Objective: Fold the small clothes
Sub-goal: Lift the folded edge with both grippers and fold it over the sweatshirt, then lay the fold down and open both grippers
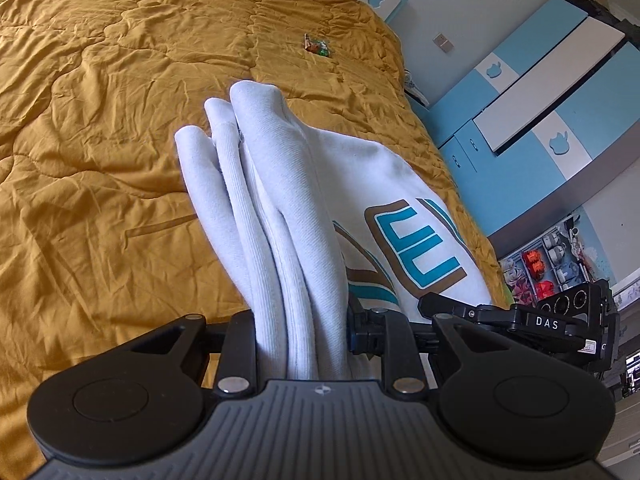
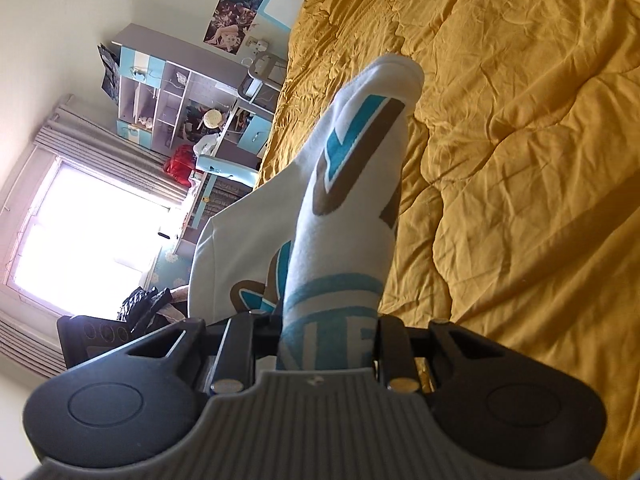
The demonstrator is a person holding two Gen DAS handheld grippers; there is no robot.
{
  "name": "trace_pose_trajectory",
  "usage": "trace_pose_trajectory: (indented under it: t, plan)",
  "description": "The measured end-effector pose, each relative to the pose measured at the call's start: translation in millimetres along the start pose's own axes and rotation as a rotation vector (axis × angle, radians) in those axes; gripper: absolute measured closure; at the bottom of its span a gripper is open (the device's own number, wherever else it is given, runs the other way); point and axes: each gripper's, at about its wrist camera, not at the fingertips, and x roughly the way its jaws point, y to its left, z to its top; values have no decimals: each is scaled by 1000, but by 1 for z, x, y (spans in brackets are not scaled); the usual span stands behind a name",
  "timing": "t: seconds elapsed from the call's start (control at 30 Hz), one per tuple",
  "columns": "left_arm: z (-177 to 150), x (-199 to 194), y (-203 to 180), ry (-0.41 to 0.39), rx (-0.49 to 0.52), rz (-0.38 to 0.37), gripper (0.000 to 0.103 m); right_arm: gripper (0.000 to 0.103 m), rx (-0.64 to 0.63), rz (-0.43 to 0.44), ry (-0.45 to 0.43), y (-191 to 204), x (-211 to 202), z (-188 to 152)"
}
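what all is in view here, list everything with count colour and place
garment: one, white with teal and brown lettering, bunched between the fingers of both grippers, held above the bed
bedspread: one, mustard yellow, wrinkled, covering the bed below
small wrapper: one, green and orange, lying far off on the bedspread
wardrobe: one, blue and white with apple shapes, beside the bed
shelf unit: one, grey and light blue, against the wall beside the window
window: one, bright, with grey curtains
poster: one, multicoloured, on the wall
red bag: one, by the desk
left gripper: one, black, shut on the garment
right gripper: one, black, shut on the garment
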Motion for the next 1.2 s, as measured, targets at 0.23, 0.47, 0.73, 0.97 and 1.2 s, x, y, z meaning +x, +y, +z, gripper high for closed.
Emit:
trace_pose_trajectory:
  t: [0.23, 0.47, 0.73, 0.97, 1.2]
  plan:
    - [-1, 41, -61, 21, 48, -88, 76, 84, -7, -45, -39, -17, -79, 25]
    - [-15, 100, -131, 50, 88, -178, 76, 84, -10, -129, -108, -51, -175, 46]
    - [-34, 168, -178, 86, 48, -264, 76, 84, -23, -193, -112, -107, -253, 72]
    - [-58, 215, -187, 116, 20, -274, 76, 84, -40, -226, -70, -156, -272, 78]
    - [-89, 260, -160, 233, 26, -282, 76, 76, 86, -218, -9, -240, -256, 52]
